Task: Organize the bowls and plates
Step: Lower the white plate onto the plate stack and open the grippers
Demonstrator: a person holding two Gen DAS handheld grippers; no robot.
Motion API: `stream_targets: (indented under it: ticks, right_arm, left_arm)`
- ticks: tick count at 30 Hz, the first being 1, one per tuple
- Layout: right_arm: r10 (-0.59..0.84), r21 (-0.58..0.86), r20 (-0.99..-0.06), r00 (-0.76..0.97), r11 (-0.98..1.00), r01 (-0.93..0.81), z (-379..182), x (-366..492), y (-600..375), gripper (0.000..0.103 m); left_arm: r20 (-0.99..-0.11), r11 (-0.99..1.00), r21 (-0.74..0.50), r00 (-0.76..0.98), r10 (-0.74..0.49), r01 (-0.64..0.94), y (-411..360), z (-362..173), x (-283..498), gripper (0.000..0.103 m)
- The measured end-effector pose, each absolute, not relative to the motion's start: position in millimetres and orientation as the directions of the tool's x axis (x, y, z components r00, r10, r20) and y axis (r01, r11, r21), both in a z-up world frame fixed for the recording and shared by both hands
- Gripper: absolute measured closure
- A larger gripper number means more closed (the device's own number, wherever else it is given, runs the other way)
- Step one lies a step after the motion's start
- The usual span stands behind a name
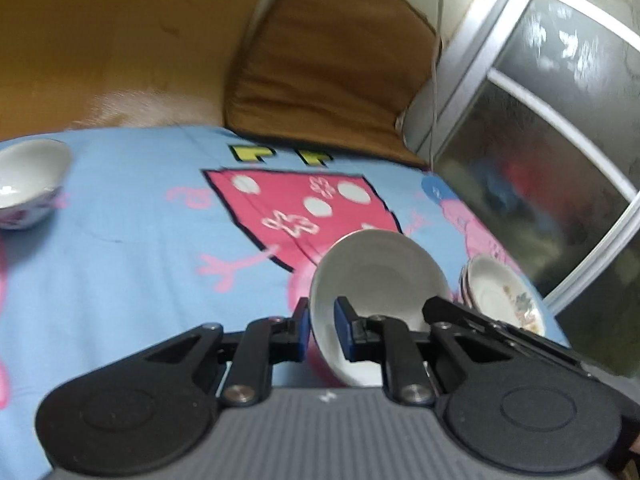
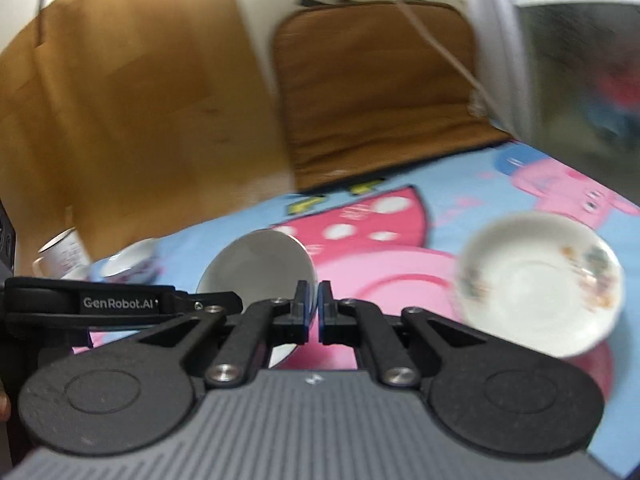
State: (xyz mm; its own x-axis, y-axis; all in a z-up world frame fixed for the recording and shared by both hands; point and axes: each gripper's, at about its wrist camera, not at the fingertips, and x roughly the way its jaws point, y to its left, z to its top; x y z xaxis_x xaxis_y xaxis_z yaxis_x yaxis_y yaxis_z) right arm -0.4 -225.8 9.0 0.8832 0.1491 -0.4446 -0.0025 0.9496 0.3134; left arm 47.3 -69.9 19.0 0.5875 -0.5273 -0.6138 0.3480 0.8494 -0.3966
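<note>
A plain white bowl (image 1: 380,276) (image 2: 260,268) hangs tilted above the blue cartoon cloth (image 1: 132,272). My left gripper (image 1: 322,328) is shut on its near-left rim, one blue pad inside and one outside. My right gripper (image 2: 318,308) is shut too, and the bowl's right rim runs down into the slit between its pads. Its black finger (image 1: 436,308) shows at that rim in the left wrist view. A stack of white flowered plates (image 1: 504,300) (image 2: 540,280) sits on the cloth to the right of the bowl. Both pictures are blurred by motion.
A second white bowl with a purple pattern (image 1: 28,184) (image 2: 128,264) stands far left, with a white mug (image 2: 60,256) beyond it. A brown cushion (image 1: 328,60) (image 2: 380,88) lies past the cloth's far edge. A metal-framed glass door (image 1: 540,128) closes off the right.
</note>
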Motion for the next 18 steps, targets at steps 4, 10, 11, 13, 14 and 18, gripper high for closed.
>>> stream_targets:
  ticks: [4, 10, 11, 13, 14, 18]
  right_arm:
    - [0.143, 0.322, -0.445, 0.884, 0.947, 0.009, 3, 4, -231, 0.093]
    - [0.09, 0.304, -0.363, 0.927, 0.952, 0.027, 12, -7, -225, 0.071]
    - [0.082, 0.292, -0.337, 0.938, 0.956, 0.022, 14, -12, -224, 0.071]
    - [0.088, 0.287, -0.301, 0.95, 0.958, 0.003, 20, -18, -218, 0.071]
    - [0.098, 0.287, -0.287, 0.953, 0.958, -0.012, 21, -19, -214, 0.071]
    - [0.165, 0.243, -0.247, 0.955, 0.964, -0.104, 26, -27, -187, 0.071]
  left_arm:
    - [-0.636, 0.85, -0.402, 0.565, -0.526, 0.339, -84, 8, 57, 0.085]
    - [-0.571, 0.87, -0.356, 0.658, -0.491, 0.34, -65, 34, 38, 0.054]
    - [-0.557, 0.874, -0.355, 0.675, -0.483, 0.333, -59, 39, 36, 0.054]
    - [-0.533, 0.882, -0.355, 0.707, -0.464, 0.31, -43, 45, 30, 0.054]
    - [-0.526, 0.89, -0.35, 0.724, -0.446, 0.293, -34, 47, 27, 0.054]
    - [-0.52, 0.931, -0.292, 0.781, -0.345, 0.217, -1, 48, 16, 0.054]
